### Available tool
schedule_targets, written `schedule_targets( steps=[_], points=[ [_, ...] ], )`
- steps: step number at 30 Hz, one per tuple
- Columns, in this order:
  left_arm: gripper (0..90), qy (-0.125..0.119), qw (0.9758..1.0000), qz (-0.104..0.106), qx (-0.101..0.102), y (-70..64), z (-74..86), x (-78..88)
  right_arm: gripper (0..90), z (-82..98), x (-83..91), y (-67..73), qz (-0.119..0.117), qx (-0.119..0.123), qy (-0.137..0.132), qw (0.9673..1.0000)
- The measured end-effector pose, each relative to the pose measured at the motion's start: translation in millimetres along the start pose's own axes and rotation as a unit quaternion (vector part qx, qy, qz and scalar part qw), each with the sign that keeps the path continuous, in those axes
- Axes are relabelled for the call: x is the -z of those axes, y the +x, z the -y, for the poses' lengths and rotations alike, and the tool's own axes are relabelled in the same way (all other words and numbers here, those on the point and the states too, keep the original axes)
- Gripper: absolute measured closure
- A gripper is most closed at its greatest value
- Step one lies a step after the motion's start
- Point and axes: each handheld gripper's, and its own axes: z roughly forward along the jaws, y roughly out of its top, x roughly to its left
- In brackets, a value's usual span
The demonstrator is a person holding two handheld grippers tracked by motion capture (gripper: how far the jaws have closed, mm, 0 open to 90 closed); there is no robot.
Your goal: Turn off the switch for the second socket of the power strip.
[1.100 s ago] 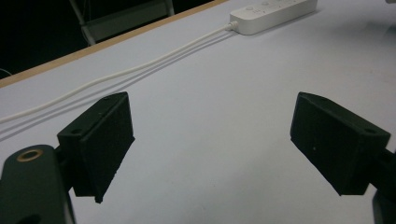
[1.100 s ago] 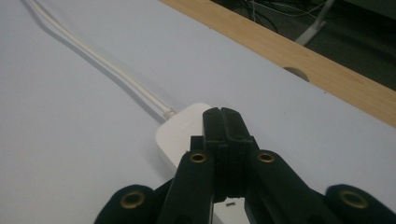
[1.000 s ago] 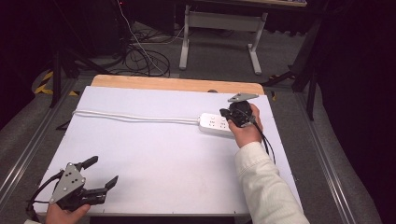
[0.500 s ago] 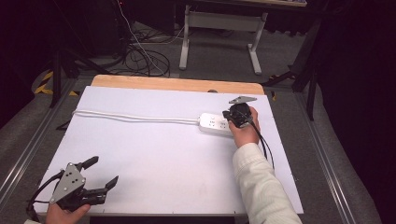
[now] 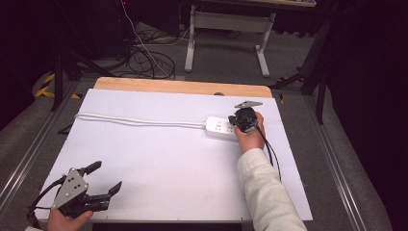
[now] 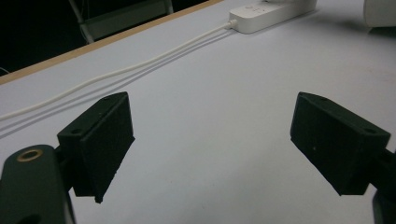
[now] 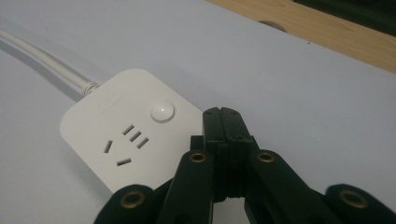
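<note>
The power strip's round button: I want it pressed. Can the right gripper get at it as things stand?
Probably yes. The right gripper, fingers shut together, hangs just beside the round button on the power strip, with nothing between them.

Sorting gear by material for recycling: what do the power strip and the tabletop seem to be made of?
Power strip: likely hard plastic, white and smooth with a soft sheen, moulded rounded corners and cut slots. Tabletop: matte white surface, possibly laminate over wood, since a bare light wooden strip shows along its far edge.

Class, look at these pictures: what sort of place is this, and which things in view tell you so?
Probably a lab or workshop set up for recording: a white-topped table with a power strip on it, loose cables on the grey floor, black surroundings, and a person working with a hand-held gripper in each hand.
</note>
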Motion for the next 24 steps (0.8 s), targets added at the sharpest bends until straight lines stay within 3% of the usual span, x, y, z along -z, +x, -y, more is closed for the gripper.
schedule_targets(
  steps=[24],
  points=[
    [14.1, 0.001, 1.0000, 0.001, -0.002, -0.6, 0.0, -0.1, 90.0, 2.8, -3.2, 2.7, 0.009, 0.005, 0.011, 0.9999]
  ],
)
